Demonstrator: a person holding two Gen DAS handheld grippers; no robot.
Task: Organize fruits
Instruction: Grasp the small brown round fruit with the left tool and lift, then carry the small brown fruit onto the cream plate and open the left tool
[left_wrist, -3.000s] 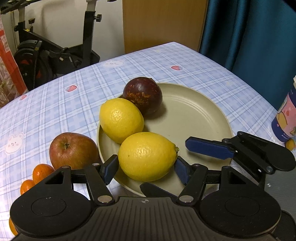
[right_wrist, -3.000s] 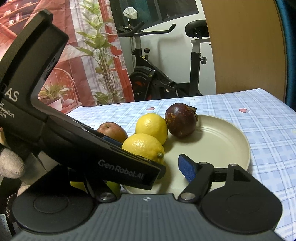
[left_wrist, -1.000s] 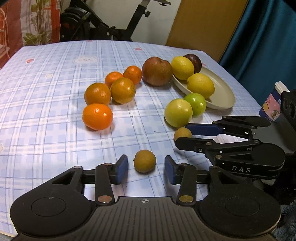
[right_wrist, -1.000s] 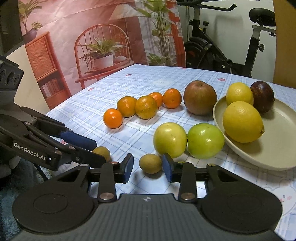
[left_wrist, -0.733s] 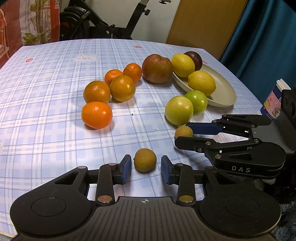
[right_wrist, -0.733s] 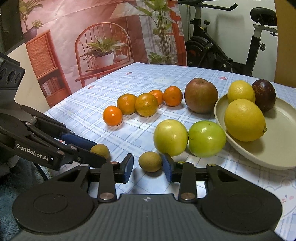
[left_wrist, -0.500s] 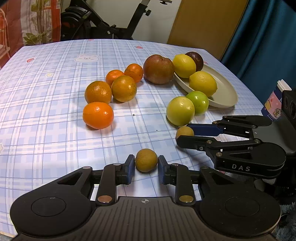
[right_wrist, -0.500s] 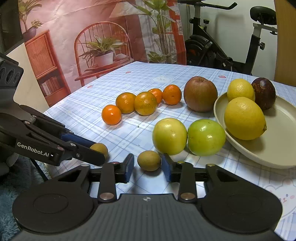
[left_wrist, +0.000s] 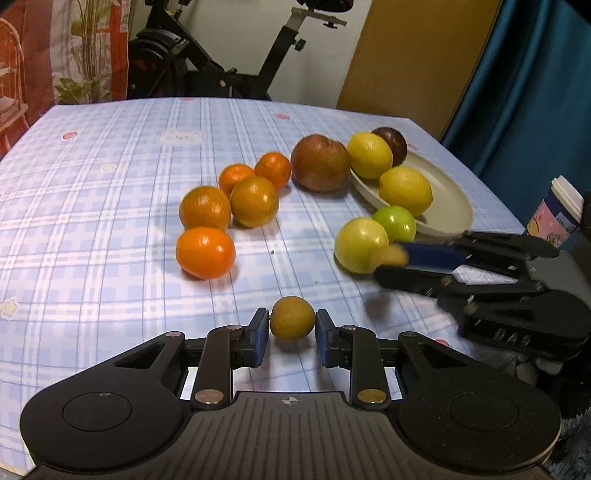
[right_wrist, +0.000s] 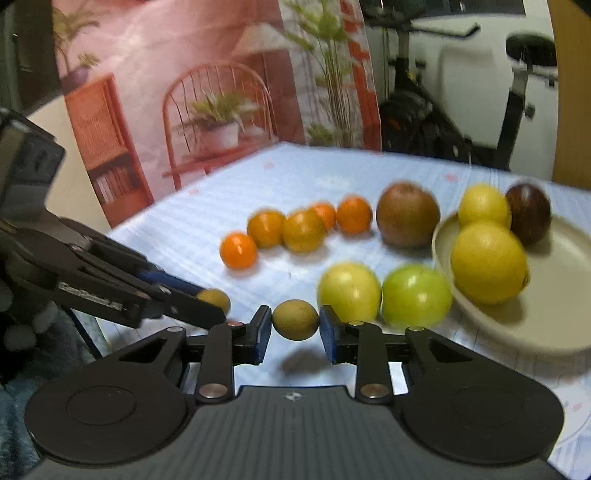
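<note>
My left gripper (left_wrist: 289, 326) is shut on a small yellow-brown round fruit (left_wrist: 291, 317) near the table's front edge. My right gripper (right_wrist: 295, 326) is shut on a second small yellow-brown fruit (right_wrist: 295, 318), held a little above the cloth with its shadow underneath. The left wrist view shows the right gripper (left_wrist: 391, 258) at the right, in front of a yellow-green apple (left_wrist: 360, 243). The left gripper (right_wrist: 212, 301) appears at the left of the right wrist view. A beige plate (left_wrist: 448, 206) holds two lemons (left_wrist: 404, 190) and a dark purple fruit (left_wrist: 391, 140).
Several oranges (left_wrist: 205, 251) cluster mid-table on the blue checked cloth. A red-brown apple (left_wrist: 319, 162) sits by the plate and a green apple (left_wrist: 397, 221) touches its rim. A paper cup (left_wrist: 557, 210) stands far right. An exercise bike stands behind the table.
Both grippers have shut on the small fruits that lay between their fingers. The right gripper has raised its fruit slightly off the cloth; the left gripper stays in place.
</note>
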